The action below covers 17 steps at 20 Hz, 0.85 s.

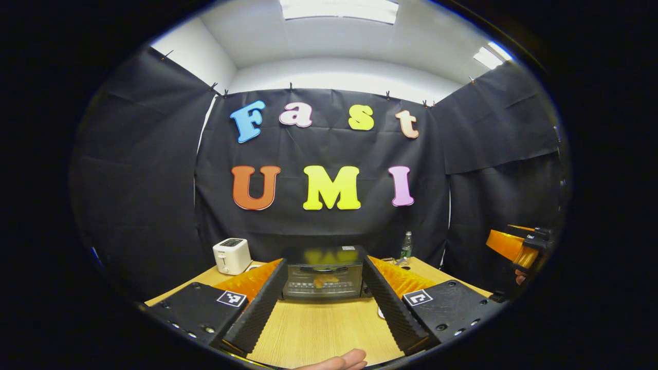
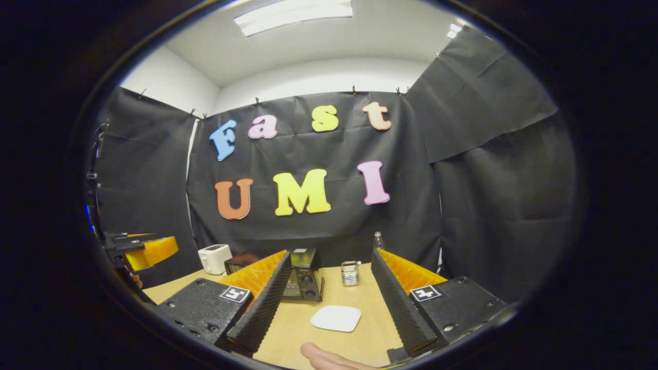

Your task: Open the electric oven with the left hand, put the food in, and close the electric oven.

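Both jaws spread | oven (image 1: 324, 275) shut, food (image 1: 325, 280) inside blurred

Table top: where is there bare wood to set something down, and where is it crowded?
Free: the table stretch in front of the oven, and the wood around the white plate. Crowded: the back edge, where toaster, oven, metal cup and bottle stand near the cloth wall.

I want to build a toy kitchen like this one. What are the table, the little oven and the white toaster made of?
The table looks like pale wood or a wood-look laminate: fine straight grain lines, matte. The oven seems dark metal with a glossy glass door, since the door mirrors the wall and shows something orange inside. The toaster looks like smooth white plastic, perhaps painted metal.
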### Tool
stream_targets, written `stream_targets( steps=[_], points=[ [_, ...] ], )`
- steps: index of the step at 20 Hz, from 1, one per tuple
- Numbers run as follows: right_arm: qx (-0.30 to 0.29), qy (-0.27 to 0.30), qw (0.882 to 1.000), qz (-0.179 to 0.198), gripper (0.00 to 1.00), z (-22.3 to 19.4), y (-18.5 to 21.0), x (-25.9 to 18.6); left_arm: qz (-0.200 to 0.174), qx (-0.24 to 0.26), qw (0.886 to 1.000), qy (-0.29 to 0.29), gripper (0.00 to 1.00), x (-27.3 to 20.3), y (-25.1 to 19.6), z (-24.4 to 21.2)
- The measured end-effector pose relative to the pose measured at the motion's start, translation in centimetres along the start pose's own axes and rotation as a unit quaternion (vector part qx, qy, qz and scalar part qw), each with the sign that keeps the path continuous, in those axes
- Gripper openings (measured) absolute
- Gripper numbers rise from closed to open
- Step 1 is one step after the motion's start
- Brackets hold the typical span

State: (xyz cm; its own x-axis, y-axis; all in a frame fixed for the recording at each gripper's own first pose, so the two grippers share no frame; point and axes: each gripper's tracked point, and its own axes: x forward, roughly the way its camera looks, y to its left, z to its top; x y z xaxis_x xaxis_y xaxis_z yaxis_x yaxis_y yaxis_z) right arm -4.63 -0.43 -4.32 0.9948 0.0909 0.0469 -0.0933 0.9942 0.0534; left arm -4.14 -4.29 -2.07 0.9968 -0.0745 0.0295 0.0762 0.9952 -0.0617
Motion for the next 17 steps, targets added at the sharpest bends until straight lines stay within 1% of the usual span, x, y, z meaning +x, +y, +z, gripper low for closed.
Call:
stream_targets(
  steps=[3,8,14,17],
  points=[
    [-0.001,-0.007,1.0,0.001,0.97,0.1,0.2,-0.3,0.003,0.013,1.0,-0.01,0.95,-0.9,0.0,0.5],
    [0.005,-0.009,1.0,0.002,0.97,-0.1,0.1,-0.3,-0.005,0.008,1.0,-0.02,0.95,-1.9,-0.6,0.9],
    [0.013,0.002,1.0,0.012,0.97,-0.9,0.3,-0.2,0.014,0.007,0.999,-0.031,0.95,-2.3,0.4,1.5],
    [0.011,0.007,1.0,0.009,0.97,-1.4,0.1,-0.1,0.012,0.003,0.999,-0.035,0.95,-2.4,0.3,1.4]
  ],
)
